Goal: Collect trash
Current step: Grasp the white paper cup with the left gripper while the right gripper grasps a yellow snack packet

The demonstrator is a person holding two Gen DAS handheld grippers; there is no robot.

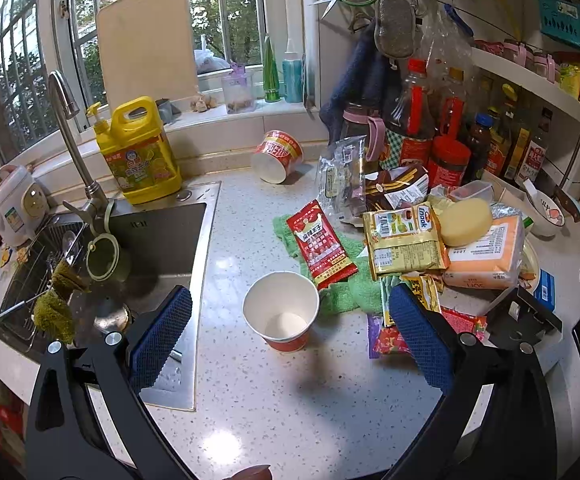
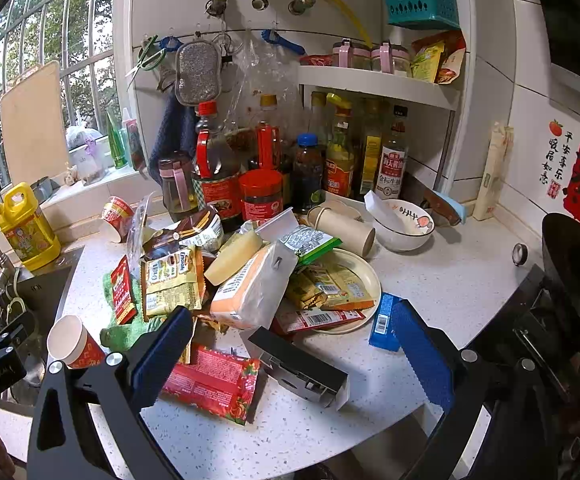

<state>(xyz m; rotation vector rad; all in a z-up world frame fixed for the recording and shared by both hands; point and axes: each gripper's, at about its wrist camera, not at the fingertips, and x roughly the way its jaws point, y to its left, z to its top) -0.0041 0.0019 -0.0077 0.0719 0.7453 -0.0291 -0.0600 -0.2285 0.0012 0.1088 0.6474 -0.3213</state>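
An upright empty paper cup [image 1: 281,310] [image 2: 74,342] stands on the speckled counter between the fingers of my open left gripper [image 1: 290,332], with nothing touching it. A second paper cup [image 1: 277,155] [image 2: 116,218] lies on its side by the window ledge. A heap of snack wrappers covers the counter: a red packet [image 1: 321,243], a yellow Enaak packet [image 1: 405,240] [image 2: 172,278] and an orange pack [image 1: 485,254] [image 2: 250,292]. My right gripper [image 2: 290,348] is open above a red wrapper [image 2: 214,382] and a black box [image 2: 301,366].
A steel sink [image 1: 158,248] with a tap [image 1: 74,140] lies left, with a yellow detergent jug [image 1: 140,150] behind it. Sauce bottles [image 2: 274,172], a bowl [image 2: 403,224], a plate [image 2: 363,276] holding wrappers and a green cloth [image 1: 345,276] crowd the counter. A dark pan [image 2: 573,264] sits right.
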